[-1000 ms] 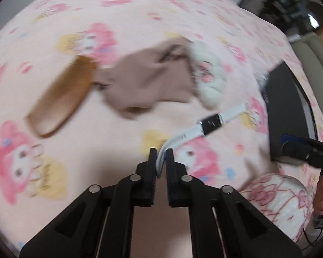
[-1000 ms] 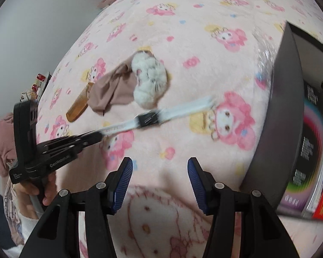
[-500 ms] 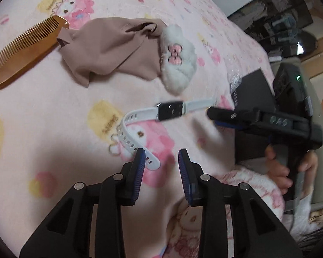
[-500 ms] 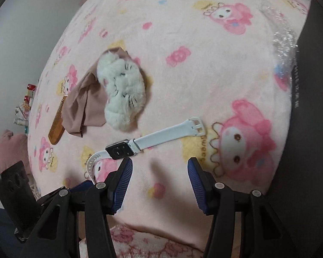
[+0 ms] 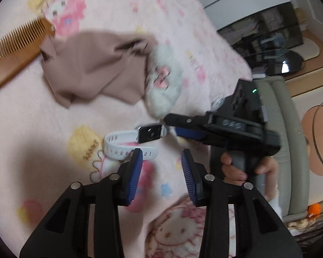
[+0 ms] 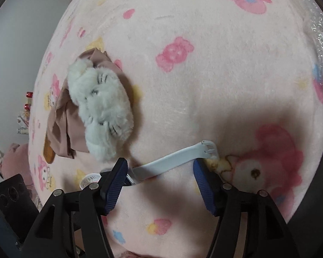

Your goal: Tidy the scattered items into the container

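White watch [image 6: 172,161] between the spread fingers of the right tool [image 6: 159,180], seemingly untouched.

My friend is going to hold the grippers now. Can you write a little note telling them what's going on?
Left gripper: open, empty, just short of the white watch, near its strap.
Right gripper: open, empty, straddling the watch's buckle strap without pinching it.
On the pink blanket: the watch, a fluffy white plush, a brown cloth partly under it, and a wooden comb beside the cloth.
Done: nothing visibly packed; all four items still lie loose.
Left: pick up each one and put it in the container, which isn't clearly in view right now.
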`<state>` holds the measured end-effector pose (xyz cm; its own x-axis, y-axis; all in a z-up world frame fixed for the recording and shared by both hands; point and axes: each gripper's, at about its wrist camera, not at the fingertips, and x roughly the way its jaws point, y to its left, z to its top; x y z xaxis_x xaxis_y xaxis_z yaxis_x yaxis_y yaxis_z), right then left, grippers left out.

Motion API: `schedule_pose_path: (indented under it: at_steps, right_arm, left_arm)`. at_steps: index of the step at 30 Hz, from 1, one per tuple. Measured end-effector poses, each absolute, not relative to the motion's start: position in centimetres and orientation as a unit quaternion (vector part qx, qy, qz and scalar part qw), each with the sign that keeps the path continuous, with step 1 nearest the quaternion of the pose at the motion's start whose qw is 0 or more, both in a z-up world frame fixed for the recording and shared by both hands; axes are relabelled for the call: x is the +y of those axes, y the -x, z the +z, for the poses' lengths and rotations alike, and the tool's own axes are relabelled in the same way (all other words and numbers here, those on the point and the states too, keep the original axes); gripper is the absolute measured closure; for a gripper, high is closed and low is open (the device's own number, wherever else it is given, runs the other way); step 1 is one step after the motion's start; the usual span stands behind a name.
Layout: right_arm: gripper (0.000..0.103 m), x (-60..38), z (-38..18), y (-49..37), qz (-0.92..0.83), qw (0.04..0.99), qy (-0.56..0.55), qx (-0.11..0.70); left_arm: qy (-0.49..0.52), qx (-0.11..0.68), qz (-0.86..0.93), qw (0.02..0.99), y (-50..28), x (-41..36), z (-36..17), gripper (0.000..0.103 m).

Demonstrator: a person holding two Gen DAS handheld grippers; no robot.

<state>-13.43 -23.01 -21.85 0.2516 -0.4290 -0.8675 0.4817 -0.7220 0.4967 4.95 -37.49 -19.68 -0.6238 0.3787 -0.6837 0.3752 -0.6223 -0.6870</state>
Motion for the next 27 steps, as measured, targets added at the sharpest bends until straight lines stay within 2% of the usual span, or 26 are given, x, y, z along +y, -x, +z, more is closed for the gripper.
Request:
schedule_pose_path:
  at_steps: [1,3,5,8,14,20,25,27]
  right_arm:
    - [0.057,-23.0,-21.6,13.5,-0.615,0.378,-0.692,0.017]
    - [0.066,-22.9,-21.1,13.6,-0.625,0.383,-0.679,0.02]
    - [0.083,-22.9,-20.6,13.6,-0.631,0.391,-0.67,0.017]
    - [0.09,-22.7,-19.5,13.2,-0.645,0.406,-0.648,0.012]
    - [0.091,-22.5,-18.2,12.7,-0.654,0.415,-0.632,0.012]
    - [0.091,-21.4,-17.3,12.1,-0.674,0.386,-0.63,0.011]
    - [0.082,-20.1,-17.8,11.8,-0.665,0.372,-0.647,0.014]
    - [0.08,-20.1,-17.8,11.7,-0.664,0.37,-0.65,0.015]
  left_arm:
    - [0.427,-0.429,0.795,-0.013,-5.4,-37.7,-19.2,0.06]
    - [0.424,-0.414,0.805,-0.042,-6.2,-38.0,-18.4,0.06]
    - [0.418,-0.409,0.81,-0.049,-6.8,-38.2,-17.9,0.06]
    - [0.403,-0.407,0.819,-0.039,-7.3,-38.3,-17.2,0.06]
    - [0.439,-0.343,0.83,-0.031,-4.0,-36.6,-17.8,0.06]
    - [0.517,-0.222,0.826,-0.036,1.7,-33.5,-19.8,0.059]
    - [0.558,-0.161,0.813,-0.042,4.6,-32.1,-21.5,0.044]
    - [0.564,-0.141,0.813,-0.047,5.2,-31.7,-21.9,0.046]
